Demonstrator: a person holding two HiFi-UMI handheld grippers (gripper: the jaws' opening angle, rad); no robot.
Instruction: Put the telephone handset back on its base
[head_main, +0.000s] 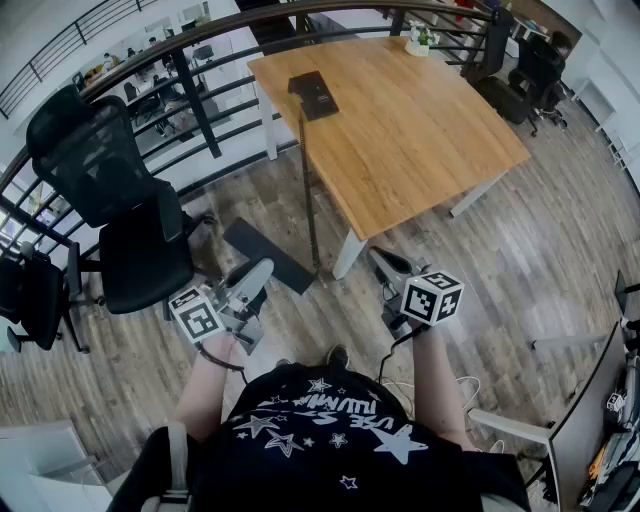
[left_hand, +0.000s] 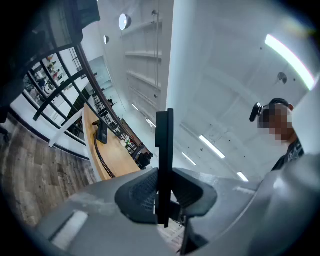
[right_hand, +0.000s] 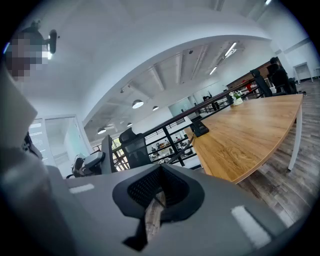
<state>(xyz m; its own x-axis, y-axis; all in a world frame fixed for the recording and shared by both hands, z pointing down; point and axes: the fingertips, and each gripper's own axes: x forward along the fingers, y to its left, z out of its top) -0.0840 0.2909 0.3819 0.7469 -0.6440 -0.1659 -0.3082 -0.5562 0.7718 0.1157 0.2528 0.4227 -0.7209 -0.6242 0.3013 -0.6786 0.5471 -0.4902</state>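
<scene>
Handset (left_hand: 164, 140) pinched edge-on between left gripper (left_hand: 164, 186) fingers, well apart from base (head_main: 313, 95) on table (head_main: 420, 140); right gripper (right_hand: 160, 172) fingers pressed together.

Black handset (head_main: 245, 240) in the left gripper (head_main: 252, 280), coiled cord (head_main: 308, 190) straight to black base (head_main: 313, 95) on table (head_main: 420, 140).

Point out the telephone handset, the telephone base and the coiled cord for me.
Telephone handset (head_main: 272, 258): head view, middle of its dark flat body.
Telephone base (head_main: 314, 95): head view, centre of its top face.
Coiled cord (head_main: 308, 190): head view, midway along its stretched length.
</scene>
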